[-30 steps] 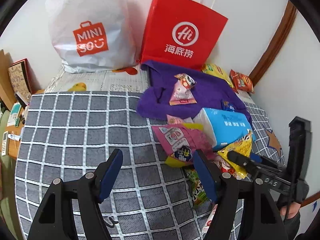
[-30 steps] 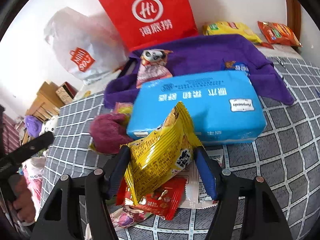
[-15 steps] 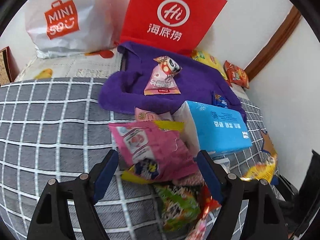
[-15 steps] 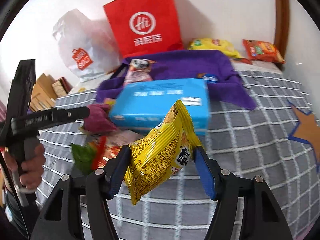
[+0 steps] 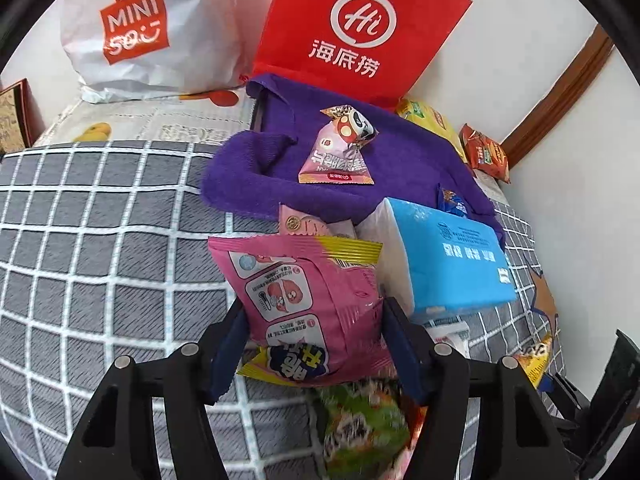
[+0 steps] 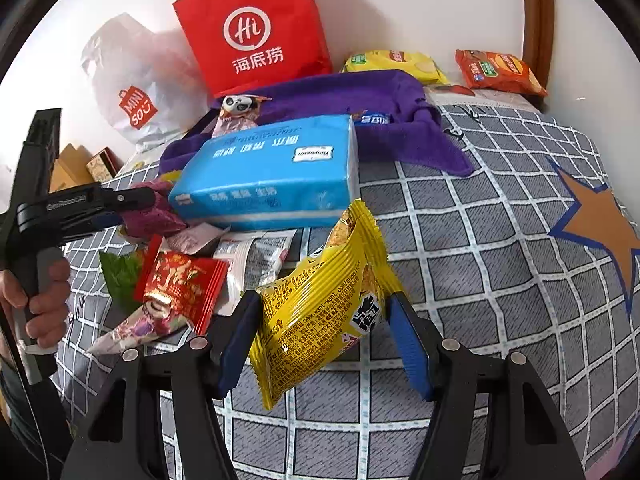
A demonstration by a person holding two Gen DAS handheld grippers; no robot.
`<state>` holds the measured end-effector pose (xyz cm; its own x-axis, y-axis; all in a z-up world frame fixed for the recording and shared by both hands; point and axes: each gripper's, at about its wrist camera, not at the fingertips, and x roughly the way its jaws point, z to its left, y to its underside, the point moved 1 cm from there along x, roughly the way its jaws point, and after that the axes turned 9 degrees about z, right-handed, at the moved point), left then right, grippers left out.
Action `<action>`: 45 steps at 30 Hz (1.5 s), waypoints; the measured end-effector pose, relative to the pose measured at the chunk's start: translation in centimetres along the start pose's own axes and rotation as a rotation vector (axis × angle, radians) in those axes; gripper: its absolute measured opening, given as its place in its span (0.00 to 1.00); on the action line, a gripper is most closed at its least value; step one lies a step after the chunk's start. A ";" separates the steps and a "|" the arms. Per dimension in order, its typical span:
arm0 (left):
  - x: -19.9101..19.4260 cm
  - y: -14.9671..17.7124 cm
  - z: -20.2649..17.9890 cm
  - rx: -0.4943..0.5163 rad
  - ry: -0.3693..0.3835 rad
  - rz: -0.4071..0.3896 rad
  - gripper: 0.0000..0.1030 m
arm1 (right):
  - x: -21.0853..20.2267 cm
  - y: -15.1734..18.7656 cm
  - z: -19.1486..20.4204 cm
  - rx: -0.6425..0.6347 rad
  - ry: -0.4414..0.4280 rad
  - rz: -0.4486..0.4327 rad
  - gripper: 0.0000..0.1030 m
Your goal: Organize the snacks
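Note:
A pink snack bag (image 5: pixel 304 292) lies at the edge of a snack pile on the grey checked bedspread (image 5: pixel 100 260). My left gripper (image 5: pixel 314 320) straddles it and its jaws are closing, both blue pads pressing on the bag's sides. In the right wrist view that left gripper (image 6: pixel 132 200) reaches into the pile from the left, with a hand (image 6: pixel 44 300) on its handle. My right gripper (image 6: pixel 323 312) is shut on a yellow snack bag (image 6: pixel 316 280), which it holds upright above the bedspread, to the right of the pile.
A blue tissue pack (image 5: pixel 448 256) lies beside the pink bag, with a purple towel (image 5: pixel 400 152) and a panda snack (image 5: pixel 340 148) behind. A red paper bag (image 5: pixel 360 28) and a white shopping bag (image 5: pixel 152 32) lean on the wall. Green (image 5: pixel 360 428) and red (image 6: pixel 180 284) packets lie in the pile.
My left gripper moved forward and down over the pink bag, and its jaws narrowed onto it. My right gripper carried the yellow bag away from the pile, to the right.

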<state>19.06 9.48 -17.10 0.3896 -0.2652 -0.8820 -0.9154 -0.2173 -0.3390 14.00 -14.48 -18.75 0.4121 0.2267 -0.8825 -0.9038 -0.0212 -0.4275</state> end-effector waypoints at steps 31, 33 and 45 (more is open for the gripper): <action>-3.5 6.8 4.5 -0.031 -0.061 0.001 0.63 | -0.5 2.5 -0.2 -0.028 0.040 0.085 0.71; -3.1 6.8 4.3 -0.020 -0.059 0.009 0.65 | -0.2 2.4 -0.4 -0.012 0.033 0.094 0.71; -1.2 6.3 4.6 -0.064 0.012 0.020 0.63 | 0.9 2.6 -0.6 0.017 0.020 0.100 0.69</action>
<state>12.32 12.71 -19.69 0.3731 -0.2809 -0.8843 -0.9146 -0.2714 -0.2997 12.13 -14.93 -20.78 0.3215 0.2052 -0.9244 -0.9423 -0.0267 -0.3337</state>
